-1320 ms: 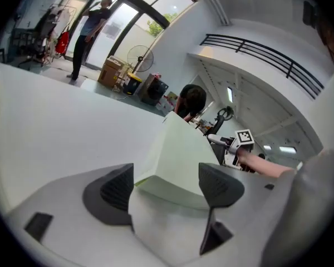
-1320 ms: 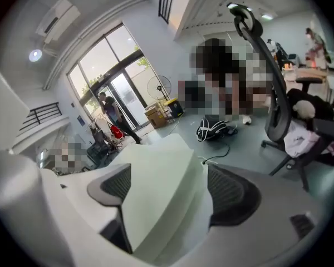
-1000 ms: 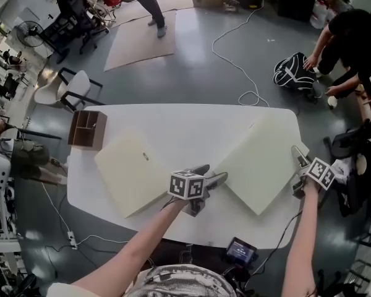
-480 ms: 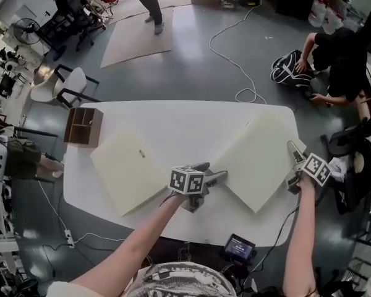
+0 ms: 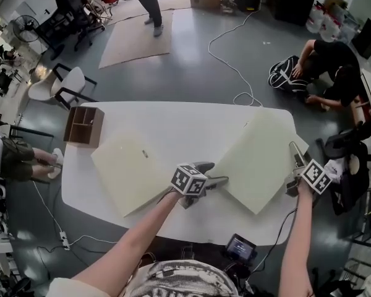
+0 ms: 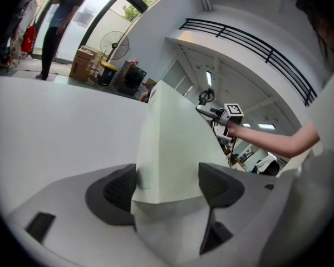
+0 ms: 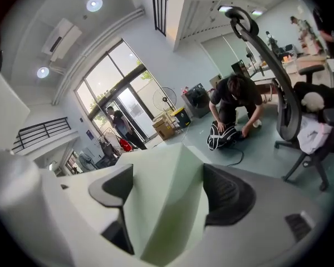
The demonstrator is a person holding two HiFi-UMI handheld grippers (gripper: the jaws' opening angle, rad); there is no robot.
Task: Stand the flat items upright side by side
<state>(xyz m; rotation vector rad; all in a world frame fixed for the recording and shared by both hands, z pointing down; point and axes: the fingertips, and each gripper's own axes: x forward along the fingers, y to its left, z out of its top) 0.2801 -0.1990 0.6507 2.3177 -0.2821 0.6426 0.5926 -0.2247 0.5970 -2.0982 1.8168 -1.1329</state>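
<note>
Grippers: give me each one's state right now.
Left gripper: closed on a corner of the right foam panel.
Right gripper: jaws have just been closing, now gripping that panel's opposite side.

— Where do we have room on the bench?
— The bare strip between the left panel and the right panel (it widens toward the far edge). At the far left corner, a wooden box blocks us.
</note>
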